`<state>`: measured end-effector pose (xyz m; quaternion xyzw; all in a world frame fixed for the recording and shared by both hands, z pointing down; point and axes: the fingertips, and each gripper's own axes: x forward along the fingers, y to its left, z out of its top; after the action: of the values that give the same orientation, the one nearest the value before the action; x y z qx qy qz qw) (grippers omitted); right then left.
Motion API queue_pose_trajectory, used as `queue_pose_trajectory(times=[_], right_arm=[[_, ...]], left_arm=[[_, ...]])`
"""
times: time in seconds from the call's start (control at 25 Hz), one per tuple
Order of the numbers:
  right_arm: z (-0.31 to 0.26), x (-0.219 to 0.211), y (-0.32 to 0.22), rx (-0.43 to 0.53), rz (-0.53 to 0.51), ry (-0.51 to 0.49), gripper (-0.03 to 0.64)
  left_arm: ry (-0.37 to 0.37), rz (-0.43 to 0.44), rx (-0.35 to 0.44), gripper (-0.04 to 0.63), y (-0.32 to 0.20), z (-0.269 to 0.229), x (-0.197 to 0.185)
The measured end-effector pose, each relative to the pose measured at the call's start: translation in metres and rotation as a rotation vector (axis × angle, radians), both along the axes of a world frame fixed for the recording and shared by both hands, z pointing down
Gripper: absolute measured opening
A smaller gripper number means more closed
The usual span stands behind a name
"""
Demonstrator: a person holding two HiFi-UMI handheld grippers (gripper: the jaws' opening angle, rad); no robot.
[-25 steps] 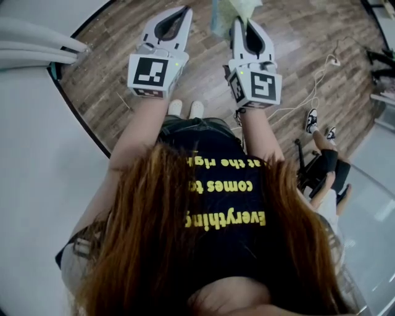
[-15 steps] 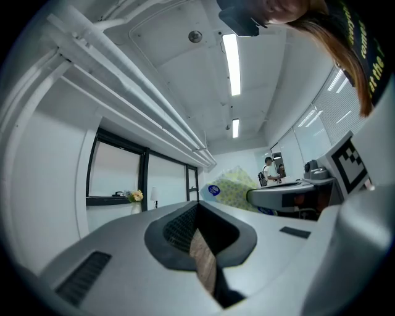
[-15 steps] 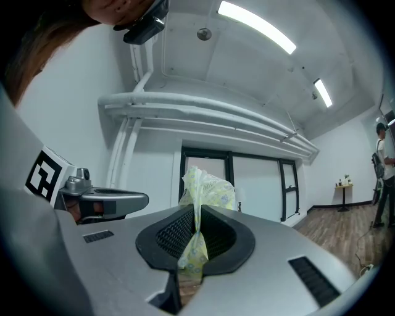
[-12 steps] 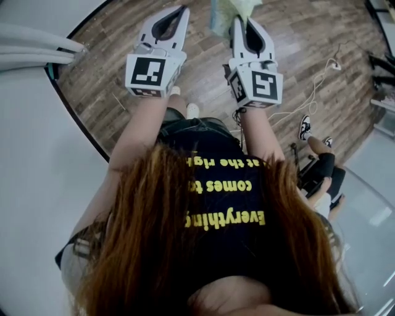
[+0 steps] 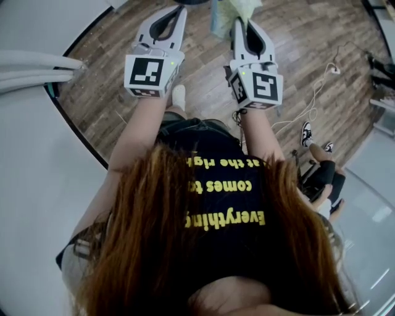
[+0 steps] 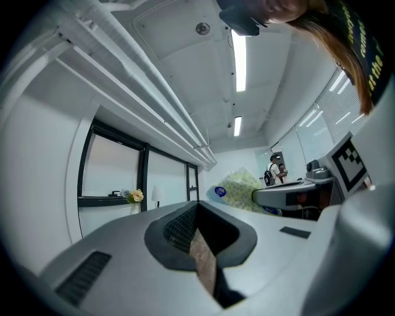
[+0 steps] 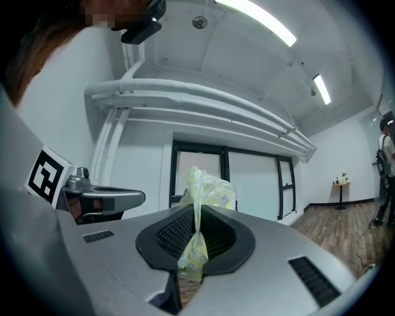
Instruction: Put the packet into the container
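A pale yellow-green patterned packet (image 5: 231, 12) hangs pinched in my right gripper (image 5: 238, 23), held out over the wooden floor. In the right gripper view the packet (image 7: 208, 190) stands crumpled between the black pads, and that gripper (image 7: 196, 239) is shut on its thin edge. My left gripper (image 5: 180, 10) is level with it on the left, shut with nothing in it. The left gripper view shows its jaws (image 6: 201, 242) together, with only a sliver of floor between them. The packet (image 6: 238, 185) shows there beside the right gripper (image 6: 289, 196). No container is in view.
Brown wooden floor (image 5: 111, 92) lies under both grippers. White pipes (image 5: 37, 62) run along a white surface at the left. A white cable (image 5: 311, 92) trails on the floor at the right, near another person's legs and shoes (image 5: 320, 166). The holder's shoe (image 5: 179, 95) shows below the grippers.
The holder's feet have shifted, with one shoe now forward under the left gripper. Both grippers keep nearly the same pose, and the packet stays pinched. The other person's legs moved slightly.
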<state>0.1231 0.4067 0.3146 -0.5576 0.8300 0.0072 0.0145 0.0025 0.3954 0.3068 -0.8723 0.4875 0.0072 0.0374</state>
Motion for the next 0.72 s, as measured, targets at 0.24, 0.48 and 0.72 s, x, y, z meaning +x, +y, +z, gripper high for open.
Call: queue_pose_trajectory(times=[0.24,0.48,0.72], right_arm=[[-0.008,-0.023,-0.077,0.019,0.03,-0.003,0.043],[0.002,-0.025,-0.111,0.003,0.05,-0.007,0.043],[0.008,-0.022,-0.175,-0.01,0.046,0.001,0.043]], left_arm=[[-0.001,0.026,0.009,-0.002,-0.082,-0.005,-0.028],[-0.01,-0.002,0.004,-0.002,-0.125,-0.002,-0.055],[-0.001,-0.036,-0.009,-0.002,-0.186,0.005,-0.066]])
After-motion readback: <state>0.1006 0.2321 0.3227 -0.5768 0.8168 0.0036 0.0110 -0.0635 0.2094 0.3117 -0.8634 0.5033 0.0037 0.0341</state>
